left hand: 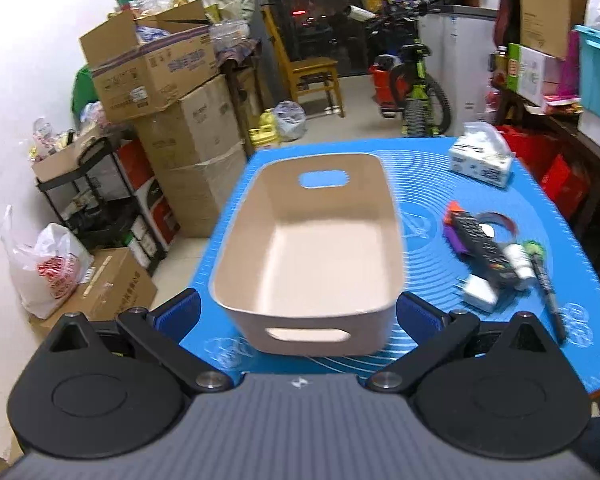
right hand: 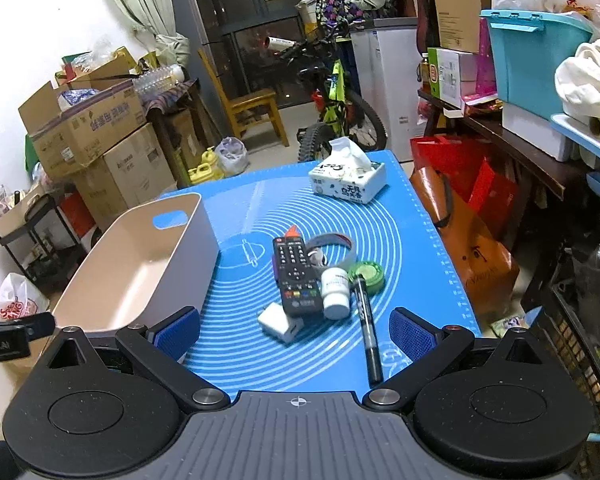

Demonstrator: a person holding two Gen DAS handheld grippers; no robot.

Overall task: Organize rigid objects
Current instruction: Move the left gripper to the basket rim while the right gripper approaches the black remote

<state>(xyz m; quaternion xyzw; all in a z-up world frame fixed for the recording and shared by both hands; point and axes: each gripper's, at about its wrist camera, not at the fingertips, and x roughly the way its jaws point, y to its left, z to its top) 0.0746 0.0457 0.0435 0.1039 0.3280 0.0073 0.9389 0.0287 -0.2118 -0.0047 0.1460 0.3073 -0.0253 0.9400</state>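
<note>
So, both grippers spread wide, holding nothing.
We see the beige bin [left hand: 306,248] empty on the blue mat [right hand: 400,216], left gripper [left hand: 298,312] facing it; right gripper [right hand: 294,334] faces the pile beside it (remote [right hand: 296,276], white bottle [right hand: 335,292], marker [right hand: 366,328], charger [right hand: 278,322]).

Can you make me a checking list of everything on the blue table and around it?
Surface: blue mat with white rings, covering the table.
Job's things: empty beige bin; remote, white bottle, black pen, white charger and green tape roll bunched together beside it.
Clutter: tissue pack at the far edge.
Grippers: left hand-held gripper open at the bin's near end; right hand-held gripper open before the pile.
Cables: nothing seen.
Surroundings: cardboard boxes, bicycle, wooden chair.
</note>
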